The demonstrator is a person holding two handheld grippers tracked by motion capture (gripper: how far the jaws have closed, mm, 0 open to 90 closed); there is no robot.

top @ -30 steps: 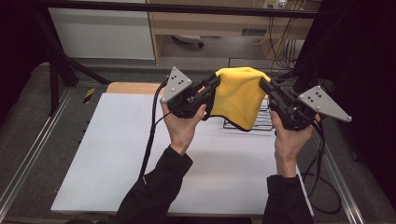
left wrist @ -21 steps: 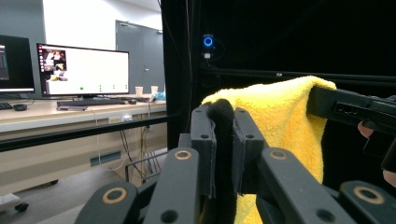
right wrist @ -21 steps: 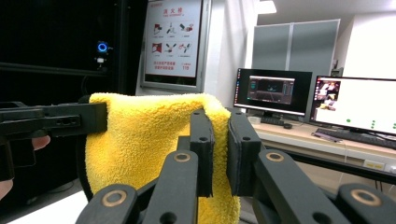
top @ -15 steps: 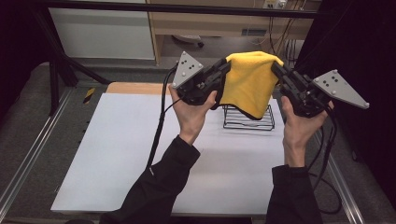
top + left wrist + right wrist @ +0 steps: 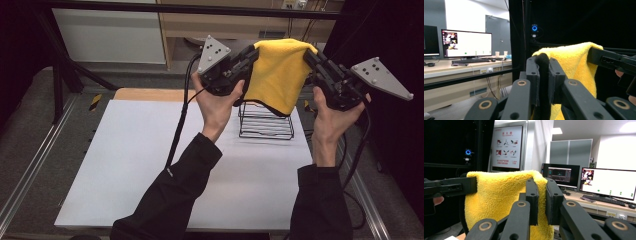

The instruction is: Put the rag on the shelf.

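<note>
A yellow towel (image 5: 279, 75) hangs stretched between my two grippers, held up above a black wire rack (image 5: 265, 125) at the far right of the white table (image 5: 125, 165). My left gripper (image 5: 253, 54) is shut on the towel's upper left corner. My right gripper (image 5: 309, 56) is shut on its upper right corner. In the left gripper view the jaws (image 5: 543, 63) pinch the towel's dark-trimmed edge, and the yellow cloth (image 5: 576, 62) drapes rightward to the other gripper (image 5: 610, 61). In the right gripper view the jaws (image 5: 540, 185) clamp the towel (image 5: 499, 197), with the other gripper (image 5: 452, 186) at its far corner.
The person's dark sleeves reach in from the table's near edge. Metal rails run along both sides of the table. A wooden strip (image 5: 150, 94) borders its far edge. Beyond it stand a shelf unit and cables.
Both grippers have risen and moved away from the person, lifting the stretched towel higher over the wire rack.
</note>
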